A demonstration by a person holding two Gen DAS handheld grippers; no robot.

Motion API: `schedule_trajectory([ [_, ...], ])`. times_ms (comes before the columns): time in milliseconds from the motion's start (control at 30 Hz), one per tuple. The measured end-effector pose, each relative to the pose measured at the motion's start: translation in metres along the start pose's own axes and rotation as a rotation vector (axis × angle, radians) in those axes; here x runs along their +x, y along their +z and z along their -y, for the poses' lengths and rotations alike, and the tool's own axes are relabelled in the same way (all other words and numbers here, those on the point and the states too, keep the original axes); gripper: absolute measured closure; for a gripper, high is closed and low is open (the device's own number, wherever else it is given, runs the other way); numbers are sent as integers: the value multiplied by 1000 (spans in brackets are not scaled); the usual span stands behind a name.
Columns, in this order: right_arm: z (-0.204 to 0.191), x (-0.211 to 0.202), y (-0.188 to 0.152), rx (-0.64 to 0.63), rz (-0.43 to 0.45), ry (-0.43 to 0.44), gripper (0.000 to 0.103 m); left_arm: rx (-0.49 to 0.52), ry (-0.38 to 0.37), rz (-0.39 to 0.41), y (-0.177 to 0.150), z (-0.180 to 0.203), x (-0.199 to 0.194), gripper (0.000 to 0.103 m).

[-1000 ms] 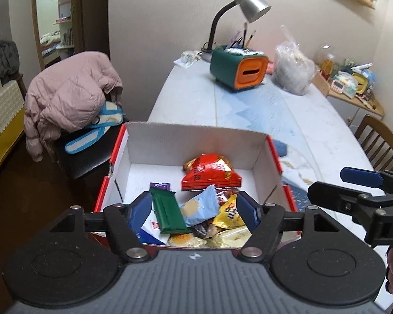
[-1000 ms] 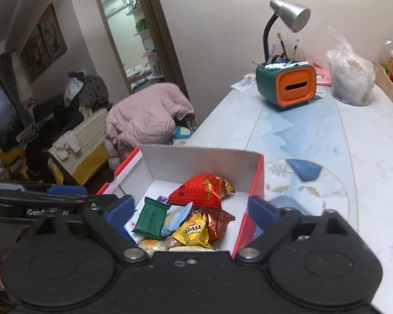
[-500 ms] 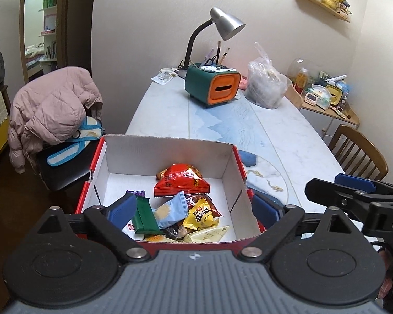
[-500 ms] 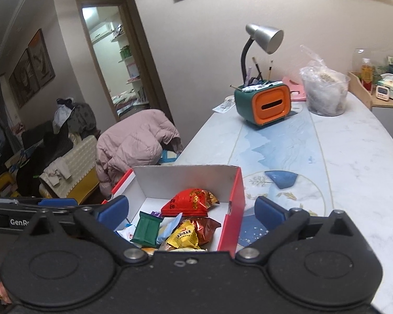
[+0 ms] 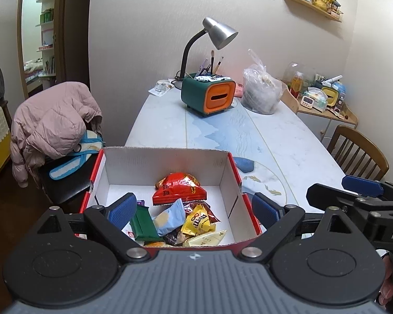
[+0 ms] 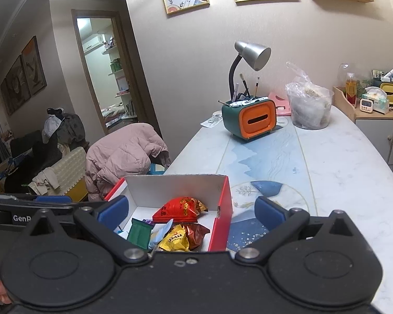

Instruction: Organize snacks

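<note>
Snacks (image 5: 182, 213) lie heaped in the near half of the red box (image 5: 232, 164) at the tabletop's (image 5: 288, 141) near left end. My left gripper (image 5: 194, 208) and right gripper (image 6: 191, 209) hover with fingers wide, holding nothing. No loose packets show outside, so collecting looks done.

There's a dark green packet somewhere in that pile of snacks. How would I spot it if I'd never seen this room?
Start at the long marble-patterned table and find the red cardboard box with white insides at its near end. Among the snacks heaped at the box's near side, the green packet lies at the left edge, beside a pale blue packet. It is the only plain dark green, flat rectangular wrapper there.
</note>
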State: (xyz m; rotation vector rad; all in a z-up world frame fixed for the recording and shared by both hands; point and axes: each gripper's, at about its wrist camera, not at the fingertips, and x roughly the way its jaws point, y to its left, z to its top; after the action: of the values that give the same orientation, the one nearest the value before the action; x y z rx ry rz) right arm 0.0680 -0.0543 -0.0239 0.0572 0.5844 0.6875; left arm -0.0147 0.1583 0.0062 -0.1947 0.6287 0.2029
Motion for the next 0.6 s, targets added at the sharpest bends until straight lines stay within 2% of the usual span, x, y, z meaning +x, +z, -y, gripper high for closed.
schedule_trajectory([
  [600, -7, 3, 1, -25, 5, -17, 0, -14, 13, 13, 1, -1, 4, 8],
])
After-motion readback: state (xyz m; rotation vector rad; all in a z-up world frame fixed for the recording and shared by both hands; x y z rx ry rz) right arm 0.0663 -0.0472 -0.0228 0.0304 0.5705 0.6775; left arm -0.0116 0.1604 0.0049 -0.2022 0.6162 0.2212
